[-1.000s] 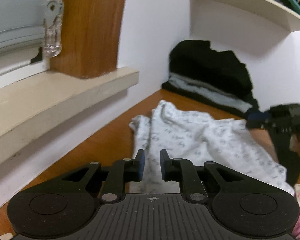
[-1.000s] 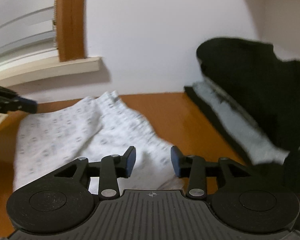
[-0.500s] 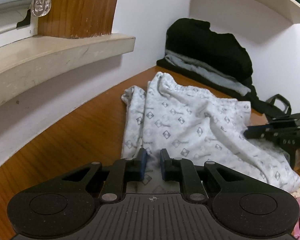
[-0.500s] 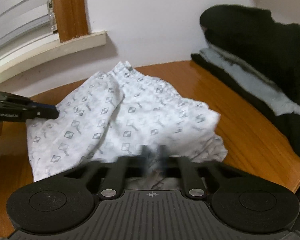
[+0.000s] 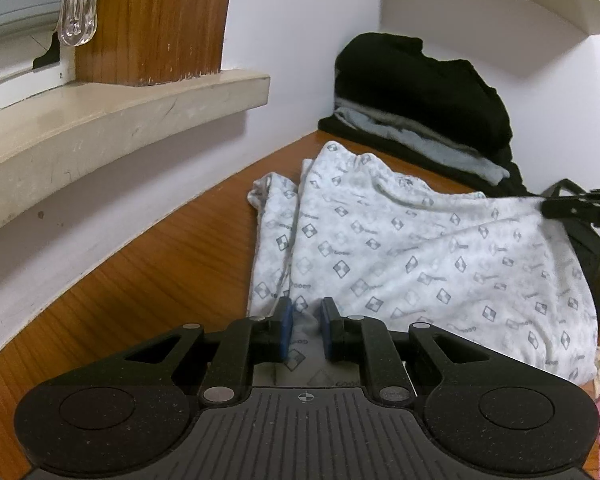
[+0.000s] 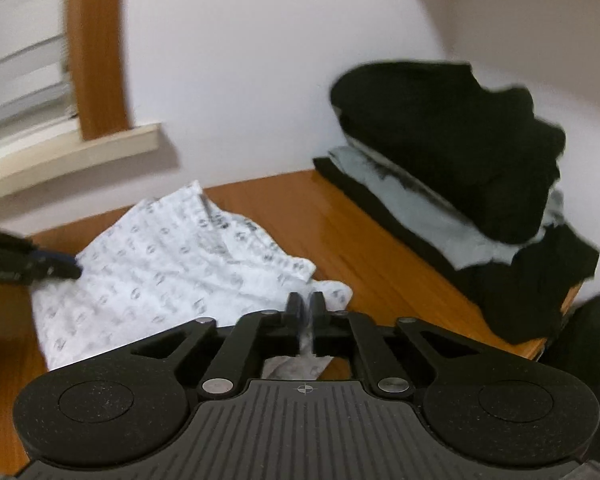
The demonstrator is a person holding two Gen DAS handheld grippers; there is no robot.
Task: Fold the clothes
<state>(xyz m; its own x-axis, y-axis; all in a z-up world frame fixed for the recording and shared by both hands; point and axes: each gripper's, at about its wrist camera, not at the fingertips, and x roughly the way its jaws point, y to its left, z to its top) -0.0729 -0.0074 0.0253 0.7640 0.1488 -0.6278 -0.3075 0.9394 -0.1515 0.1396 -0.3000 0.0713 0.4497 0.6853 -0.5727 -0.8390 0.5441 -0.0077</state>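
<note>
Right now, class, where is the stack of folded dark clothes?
In both wrist views the stack of folded clothes sits against the white wall at the desk's far right, behind the patterned white garment.

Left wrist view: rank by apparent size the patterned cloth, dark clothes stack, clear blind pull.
1. Patterned cloth, largest, though it lies nearest the camera, which inflates it.
2. Dark clothes stack, farther back against the wall.
3. Clear blind pull, smallest by far.

Glossy wooden tabletop (image 5: 172, 264), soft printed cloth (image 5: 420, 264)
</note>
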